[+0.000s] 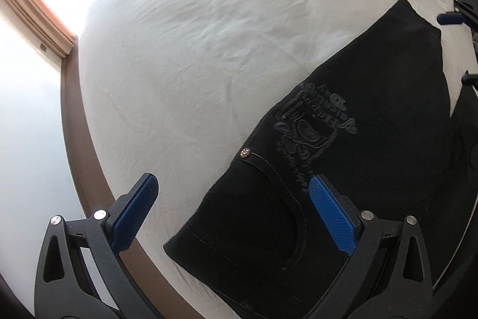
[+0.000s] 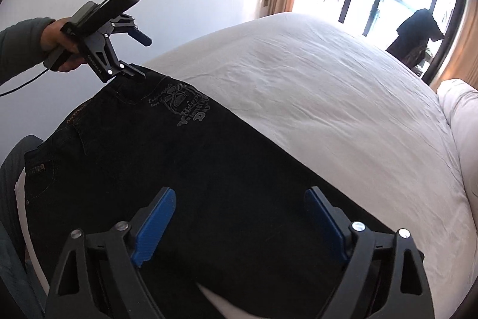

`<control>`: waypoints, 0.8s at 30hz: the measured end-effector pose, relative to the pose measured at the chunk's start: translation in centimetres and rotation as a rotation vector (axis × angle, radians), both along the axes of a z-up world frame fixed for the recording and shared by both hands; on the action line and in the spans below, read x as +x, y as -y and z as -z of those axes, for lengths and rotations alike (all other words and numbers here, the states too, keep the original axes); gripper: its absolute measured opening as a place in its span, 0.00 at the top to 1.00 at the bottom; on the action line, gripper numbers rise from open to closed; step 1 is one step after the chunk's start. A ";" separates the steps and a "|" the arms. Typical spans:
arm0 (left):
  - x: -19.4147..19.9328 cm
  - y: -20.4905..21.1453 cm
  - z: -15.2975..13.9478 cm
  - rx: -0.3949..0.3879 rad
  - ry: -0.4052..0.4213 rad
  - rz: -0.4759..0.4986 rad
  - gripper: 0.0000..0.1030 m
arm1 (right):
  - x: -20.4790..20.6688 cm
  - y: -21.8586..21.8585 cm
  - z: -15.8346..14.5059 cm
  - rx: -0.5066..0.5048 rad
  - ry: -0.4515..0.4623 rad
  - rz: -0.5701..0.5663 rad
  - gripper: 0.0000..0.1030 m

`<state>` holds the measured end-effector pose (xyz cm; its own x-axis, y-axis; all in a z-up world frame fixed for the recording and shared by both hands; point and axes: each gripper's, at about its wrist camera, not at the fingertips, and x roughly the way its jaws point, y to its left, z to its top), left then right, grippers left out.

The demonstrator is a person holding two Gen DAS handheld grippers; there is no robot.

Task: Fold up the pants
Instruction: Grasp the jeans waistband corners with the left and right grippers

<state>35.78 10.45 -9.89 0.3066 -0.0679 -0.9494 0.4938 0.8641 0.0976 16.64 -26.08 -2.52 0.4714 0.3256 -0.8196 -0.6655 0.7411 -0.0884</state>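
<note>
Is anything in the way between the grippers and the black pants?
Nothing visible. The left gripper and right gripper are both open right over the black denim pants lying on the white bed sheet.

The left gripper (image 1: 233, 193) has its jaws spread wide, its blue pads (image 1: 331, 217) facing each other with nothing between them. The right gripper (image 2: 239, 211) is likewise wide apart and grasps nothing (its own camera looks straight down the gap). In the right wrist view the left hand (image 2: 56, 45) wraps the left gripper's handle, forearm reaching in from the frame's left edge; its lower finger seems to touch dark cloth, though this is unclear.
</note>
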 end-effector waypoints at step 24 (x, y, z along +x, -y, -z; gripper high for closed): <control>-0.9 0.6 4.1 -0.015 0.002 0.138 0.92 | 11.8 -5.7 6.6 -0.103 -0.220 -0.237 0.48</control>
